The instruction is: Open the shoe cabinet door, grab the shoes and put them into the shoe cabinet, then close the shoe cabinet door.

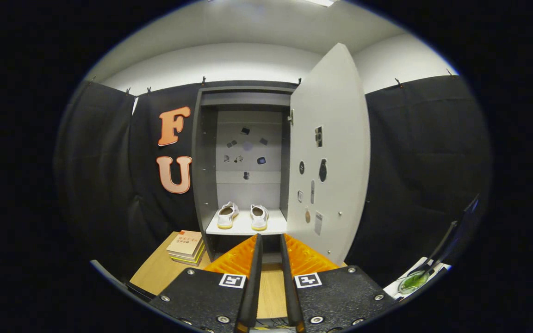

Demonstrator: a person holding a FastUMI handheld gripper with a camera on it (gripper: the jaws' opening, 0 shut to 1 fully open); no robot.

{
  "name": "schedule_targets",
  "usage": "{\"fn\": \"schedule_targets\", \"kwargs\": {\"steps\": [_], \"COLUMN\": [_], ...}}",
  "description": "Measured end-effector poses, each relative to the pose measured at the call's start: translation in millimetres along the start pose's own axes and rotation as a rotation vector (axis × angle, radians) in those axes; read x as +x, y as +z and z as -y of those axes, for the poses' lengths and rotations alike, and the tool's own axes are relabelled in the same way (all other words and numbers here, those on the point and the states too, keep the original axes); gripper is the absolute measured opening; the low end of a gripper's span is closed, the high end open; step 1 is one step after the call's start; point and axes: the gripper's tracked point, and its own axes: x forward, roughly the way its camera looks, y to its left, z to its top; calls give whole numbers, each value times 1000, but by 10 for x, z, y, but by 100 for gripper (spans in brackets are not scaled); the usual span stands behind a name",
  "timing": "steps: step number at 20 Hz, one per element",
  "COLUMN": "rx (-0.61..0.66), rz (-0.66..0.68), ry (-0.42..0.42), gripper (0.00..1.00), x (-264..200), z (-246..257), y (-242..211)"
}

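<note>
Empty gripper (pixel 270 240), fingers slightly parted, faces the grey shoe cabinet (pixel 204 185); white shoes (pixel 242 216) shelved. Its wide-open flat grey door (pixel 329 157) could rebound if pushed hard.

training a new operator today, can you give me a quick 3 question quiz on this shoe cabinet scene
1. True or false: the cabinet door is closed.
2. Where are the two shoes? A) on the wooden table B) on the cabinet shelf C) between the fingers
3. What lies on the wooden table, just beside the cabinet's foot?

Key:
1. False: it stands swung open.
2. B: side by side on the shelf, beyond the gripper, whose fingers are a narrow gap apart and hold nothing.
3. A stack of books.
</note>
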Motion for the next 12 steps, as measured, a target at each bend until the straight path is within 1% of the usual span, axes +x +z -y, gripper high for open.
{"fn": "schedule_targets", "kwargs": {"steps": [3, 5, 8, 10, 12], "rx": [1, 13, 35, 64, 103], "rz": [22, 18, -12, -40, -55], "ry": [-39, -61, -86, -86, -58], "gripper": [31, 36, 40, 43, 44], "x": [-65, -78, 9, 101, 231], "z": [348, 571, 935, 1149, 1290], "y": [-18, -71, -249, -398, -521]}}
